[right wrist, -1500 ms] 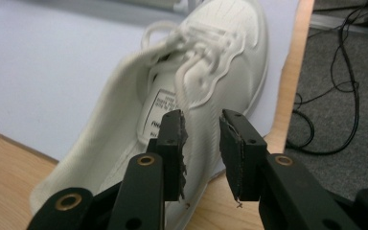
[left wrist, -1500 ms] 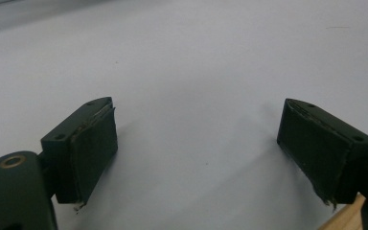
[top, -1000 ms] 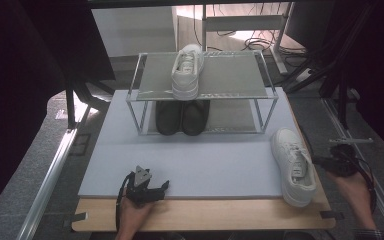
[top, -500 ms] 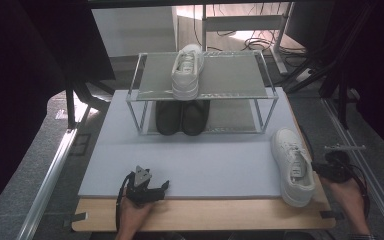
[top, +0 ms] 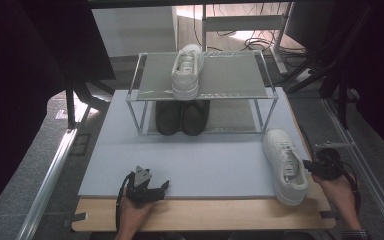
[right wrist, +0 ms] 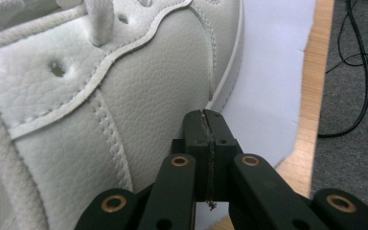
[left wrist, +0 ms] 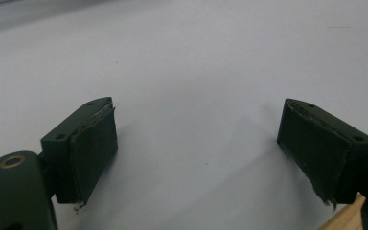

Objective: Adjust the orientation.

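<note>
Jaws of the right gripper (right wrist: 210, 125) are pressed together with nothing between them, their tip touching the side of the white shoe (right wrist: 100, 96) low on the leather near the sole; closed like that, they look set to nudge the shoe rather than lift it. That shoe (top: 285, 165) lies at the right edge of the grey mat (top: 200, 160), toe toward the rack (top: 202, 90), where its partner (top: 187, 70) already sits on the top shelf above a pair of black shoes (top: 182, 117). The left gripper (top: 147, 187) rests on the mat's near edge, jaws wide apart and empty, probably waiting its turn.
</note>
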`<state>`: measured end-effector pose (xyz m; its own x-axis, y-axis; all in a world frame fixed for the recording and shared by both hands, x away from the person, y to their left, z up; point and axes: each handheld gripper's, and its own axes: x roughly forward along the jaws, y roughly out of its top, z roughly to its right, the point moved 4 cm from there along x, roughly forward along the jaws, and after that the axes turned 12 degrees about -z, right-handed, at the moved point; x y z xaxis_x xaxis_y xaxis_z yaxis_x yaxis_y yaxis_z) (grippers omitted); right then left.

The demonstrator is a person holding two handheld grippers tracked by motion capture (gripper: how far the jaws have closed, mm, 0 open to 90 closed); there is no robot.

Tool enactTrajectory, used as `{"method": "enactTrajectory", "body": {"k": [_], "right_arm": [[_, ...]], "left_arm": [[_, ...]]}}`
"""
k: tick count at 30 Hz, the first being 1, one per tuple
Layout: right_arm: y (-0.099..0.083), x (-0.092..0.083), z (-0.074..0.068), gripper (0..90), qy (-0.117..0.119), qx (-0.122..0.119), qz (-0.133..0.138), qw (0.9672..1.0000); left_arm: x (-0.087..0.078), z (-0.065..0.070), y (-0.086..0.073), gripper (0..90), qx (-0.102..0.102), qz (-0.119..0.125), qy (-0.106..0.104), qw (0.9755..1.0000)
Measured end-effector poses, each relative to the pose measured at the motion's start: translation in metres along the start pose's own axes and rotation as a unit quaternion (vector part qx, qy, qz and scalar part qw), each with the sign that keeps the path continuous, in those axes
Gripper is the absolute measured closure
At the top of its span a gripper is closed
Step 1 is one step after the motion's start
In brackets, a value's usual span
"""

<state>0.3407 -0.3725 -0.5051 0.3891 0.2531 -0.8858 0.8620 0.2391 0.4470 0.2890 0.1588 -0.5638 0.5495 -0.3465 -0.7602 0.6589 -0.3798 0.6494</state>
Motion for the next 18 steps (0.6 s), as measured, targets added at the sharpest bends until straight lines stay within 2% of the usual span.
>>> {"method": "enactTrajectory", "body": {"k": [7,10,14,18], "right_arm": [[0.006,0.004,-0.007,89.5,0.005,-0.011,-0.003,0.9999],[0.01,0.006,-0.005,89.5,-0.001,-0.007,0.001,1.0],[0.015,0.006,-0.001,89.4,0.008,-0.01,-0.01,0.9999],[0.014,0.006,0.001,89.5,0.017,-0.006,-0.011,0.9998]], "left_arm": [[0.0,0.0,0.0,13.3,0.0,0.0,0.0,1.0],[0.0,0.0,0.0,13.3,0.0,0.0,0.0,1.0],[0.0,0.0,0.0,13.3,0.0,0.0,0.0,1.0],[0.0,0.0,0.0,13.3,0.0,0.0,0.0,1.0]]}}
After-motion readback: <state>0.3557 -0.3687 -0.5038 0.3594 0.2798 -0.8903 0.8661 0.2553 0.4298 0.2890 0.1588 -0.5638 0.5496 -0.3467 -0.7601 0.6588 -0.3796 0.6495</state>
